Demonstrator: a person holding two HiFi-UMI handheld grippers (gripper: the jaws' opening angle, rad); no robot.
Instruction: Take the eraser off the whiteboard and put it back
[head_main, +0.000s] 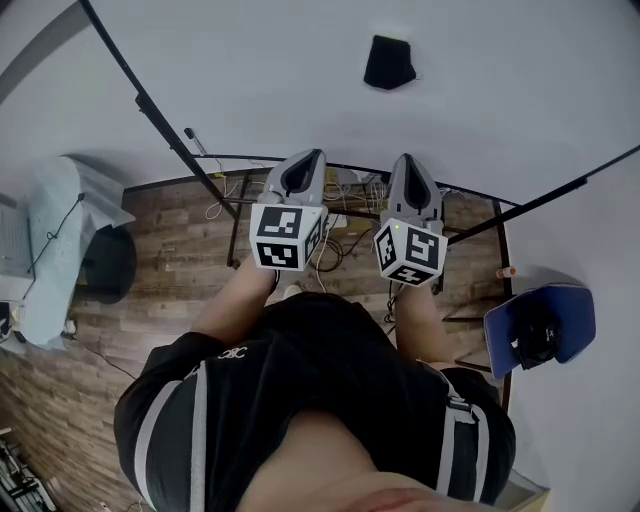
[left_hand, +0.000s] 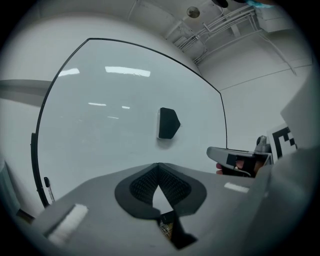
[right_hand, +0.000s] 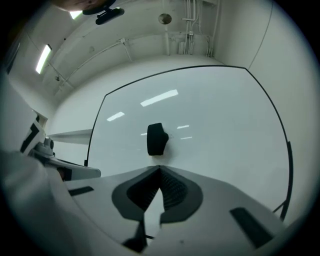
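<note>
The black eraser (head_main: 389, 62) sticks to the whiteboard (head_main: 250, 70), up and to the right of both grippers. My left gripper (head_main: 304, 160) and right gripper (head_main: 411, 164) are side by side below it, pointing at the board and apart from it. In the left gripper view the eraser (left_hand: 167, 123) hangs above the left gripper (left_hand: 158, 165), whose tips meet with nothing between them. Seen from the right gripper view, the eraser (right_hand: 156, 139) lies just above the right gripper (right_hand: 159, 168), also shut and empty.
The whiteboard's dark frame and stand legs (head_main: 235, 205) cross the wooden floor, with cables (head_main: 340, 228) between them. A pale blue chair (head_main: 60, 245) stands at the left, a blue seat holding a dark object (head_main: 545, 330) at the right. A marker (left_hand: 46, 184) sits at the board's lower left edge.
</note>
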